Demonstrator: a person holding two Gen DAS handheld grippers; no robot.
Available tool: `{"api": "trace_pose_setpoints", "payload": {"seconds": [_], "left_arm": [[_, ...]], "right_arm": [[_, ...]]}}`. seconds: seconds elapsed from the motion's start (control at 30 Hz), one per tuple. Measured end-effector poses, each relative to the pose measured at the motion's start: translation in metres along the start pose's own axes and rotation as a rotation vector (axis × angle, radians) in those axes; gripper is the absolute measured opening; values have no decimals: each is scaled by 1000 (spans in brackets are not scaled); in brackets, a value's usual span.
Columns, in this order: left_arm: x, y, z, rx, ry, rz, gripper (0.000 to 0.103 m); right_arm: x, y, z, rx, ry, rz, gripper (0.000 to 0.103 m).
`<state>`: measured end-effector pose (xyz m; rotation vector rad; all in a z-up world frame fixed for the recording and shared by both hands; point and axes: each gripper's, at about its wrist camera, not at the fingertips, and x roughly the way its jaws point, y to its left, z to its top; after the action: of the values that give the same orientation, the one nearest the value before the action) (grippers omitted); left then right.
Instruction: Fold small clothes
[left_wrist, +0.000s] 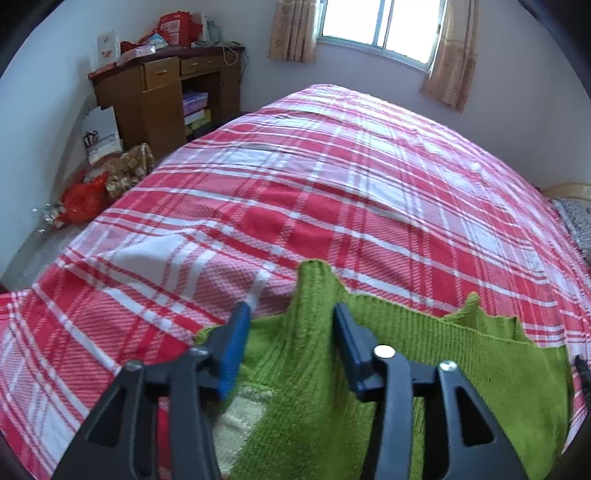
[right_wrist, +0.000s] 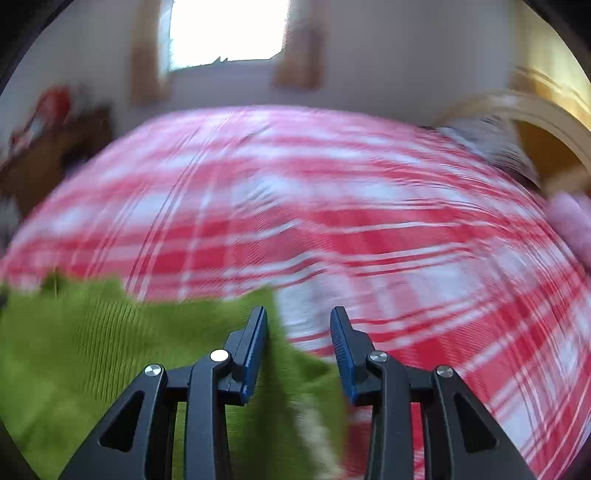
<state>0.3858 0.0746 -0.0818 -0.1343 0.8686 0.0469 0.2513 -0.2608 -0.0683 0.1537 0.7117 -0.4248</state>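
Both claws spreading, pinching nothing: left claw (left_wrist: 291, 325), right claw (right_wrist: 298, 328) | green knit garment (left_wrist: 424, 354) lying on bed (left_wrist: 332, 184) | soft, light, floppy; pinching edges is suiting it best

1. a home bedroom is showing here: a wide bed (left_wrist: 332, 192) is lying under a red and white plaid cover.
2. a curtained window (left_wrist: 376, 26) is letting daylight in.
3. a cluttered wooden desk (left_wrist: 162, 88) is standing in the corner, bags (left_wrist: 99, 136) sitting beside it.
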Motion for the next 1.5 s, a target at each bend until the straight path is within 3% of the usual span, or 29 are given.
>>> {"api": "trace_pose_setpoints", "payload": {"seconds": [0.13,0.2,0.27,0.37,0.5,0.63,0.77,0.9,1.2,1.4,1.5], "left_arm": [[-35,5,-12,77,-43,59,69],[-53,9,-22,97,-62,98,83],[-73,13,-34,96,-79,82,83],[-100,8,-58,121,-87,53,83],[-122,-8,-89,179,-96,30,84],[-128,-25,-116,243,-99,36,90],[-118,-32,-139,312,-70,89,90],[-111,-21,-145,280,-37,78,94],[-129,16,-158,253,-45,38,103],[-146,80,-159,49,-67,28,103],[-153,87,-155,7,-104,61,103]], "right_arm": [[-41,-35,-6,118,-111,-42,36],[-75,-37,-14,92,-181,-37,36],[-98,-27,-20,33,-204,-5,36],[-125,1,-43,-72,-158,137,36],[-139,34,-73,-146,-92,254,36],[-134,56,-100,-221,-23,294,36],[-127,53,-124,-269,44,281,36],[-131,29,-139,-275,38,263,36],[-144,-4,-150,-237,45,266,36],[-162,-20,-150,-219,9,174,36],[-180,-5,-143,-211,-45,246,36]]}}
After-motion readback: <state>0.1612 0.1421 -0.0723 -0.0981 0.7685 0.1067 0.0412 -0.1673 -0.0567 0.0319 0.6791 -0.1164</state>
